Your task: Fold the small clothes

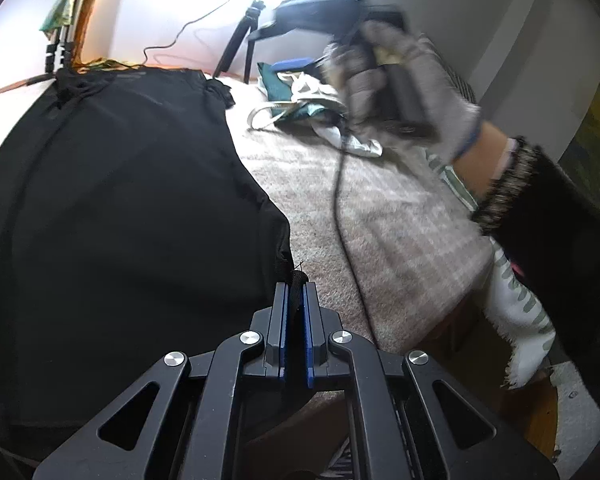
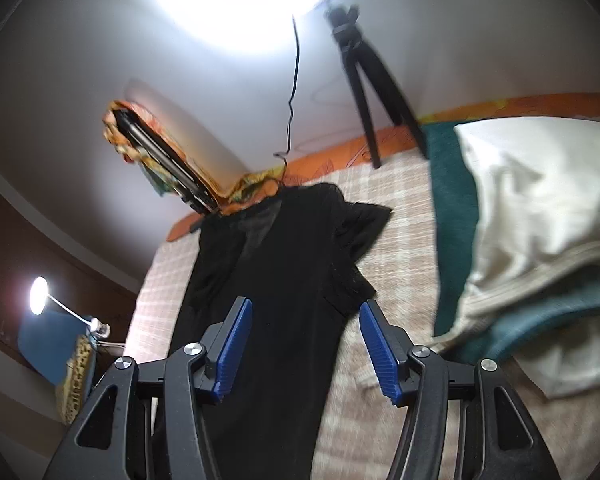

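A black short-sleeved garment (image 1: 112, 184) lies spread flat on a beige checked bedcover (image 1: 400, 232). My left gripper (image 1: 296, 286) is shut on the garment's near right hem corner, a black fold pinched between its blue pads. In the right wrist view the same black garment (image 2: 284, 280) stretches away with its sleeves at the far end. My right gripper (image 2: 306, 312) is open and empty, raised above the garment's near part. In the left wrist view the gloved hand holds the right gripper's body (image 1: 384, 68) up at the upper right, blurred; its fingers are hidden there.
A pile of teal and cream clothes (image 2: 520, 248) lies on the bed to the right; it also shows in the left wrist view (image 1: 308, 100). A black tripod (image 2: 372, 80) stands at the far edge. A black cable (image 1: 344, 216) crosses the bedcover. A lamp (image 2: 40, 296) stands at left.
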The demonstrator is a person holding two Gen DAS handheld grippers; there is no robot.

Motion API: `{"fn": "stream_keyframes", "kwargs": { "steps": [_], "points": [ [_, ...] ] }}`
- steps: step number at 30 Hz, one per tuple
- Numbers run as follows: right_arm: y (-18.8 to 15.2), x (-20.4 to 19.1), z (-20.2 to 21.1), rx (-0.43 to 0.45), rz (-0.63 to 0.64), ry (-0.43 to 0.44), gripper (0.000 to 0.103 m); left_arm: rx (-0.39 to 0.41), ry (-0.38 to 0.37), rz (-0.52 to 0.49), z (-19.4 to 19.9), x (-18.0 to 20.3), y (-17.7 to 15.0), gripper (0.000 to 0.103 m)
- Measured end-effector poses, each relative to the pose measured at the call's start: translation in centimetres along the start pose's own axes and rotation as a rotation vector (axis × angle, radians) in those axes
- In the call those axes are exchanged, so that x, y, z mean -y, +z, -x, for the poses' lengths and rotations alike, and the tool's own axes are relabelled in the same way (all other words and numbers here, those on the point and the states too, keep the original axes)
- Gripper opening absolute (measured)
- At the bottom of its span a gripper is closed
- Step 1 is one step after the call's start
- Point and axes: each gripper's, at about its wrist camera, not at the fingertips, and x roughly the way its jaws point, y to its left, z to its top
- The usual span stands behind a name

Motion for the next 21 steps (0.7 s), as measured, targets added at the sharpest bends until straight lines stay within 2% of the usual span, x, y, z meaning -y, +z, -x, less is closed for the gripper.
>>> {"fn": "stream_keyframes", "kwargs": {
  "steps": [5,12,13,15,17,19,21],
  "points": [
    [1.4,0.1,-4.8,-0.054,0.003,-0.107,0.059,0.017,0.000,-0.004,0.4,-0.1,-0.1,0.005],
    [2.4,1.5,-9.3,-0.124,-0.053,-0.204,0.059,0.029,0.000,0.035,0.4,-1.6,-0.2,0.005],
    [2.4,1.5,-10.0,-0.138,-0.052,-0.213,0.057,0.030,-0.001,0.044,0.5,-1.9,-0.3,0.005],
    [2.3,1.4,-10.7,-0.153,-0.046,-0.201,0.042,0.035,-0.002,0.055,0.6,-2.2,-0.3,0.005],
    [2.3,1.0,-11.1,-0.154,-0.029,-0.203,0.021,0.041,-0.005,0.066,0.9,-2.5,-0.3,0.005],
    [2.3,0.2,-11.3,-0.151,-0.004,-0.217,0.010,0.047,-0.009,0.076,1.1,-2.7,-0.4,0.005],
    [2.4,-0.8,-11.2,-0.140,0.026,-0.242,0.005,0.055,-0.014,0.085,1.4,-2.8,-0.4,0.005]
  ]
}}
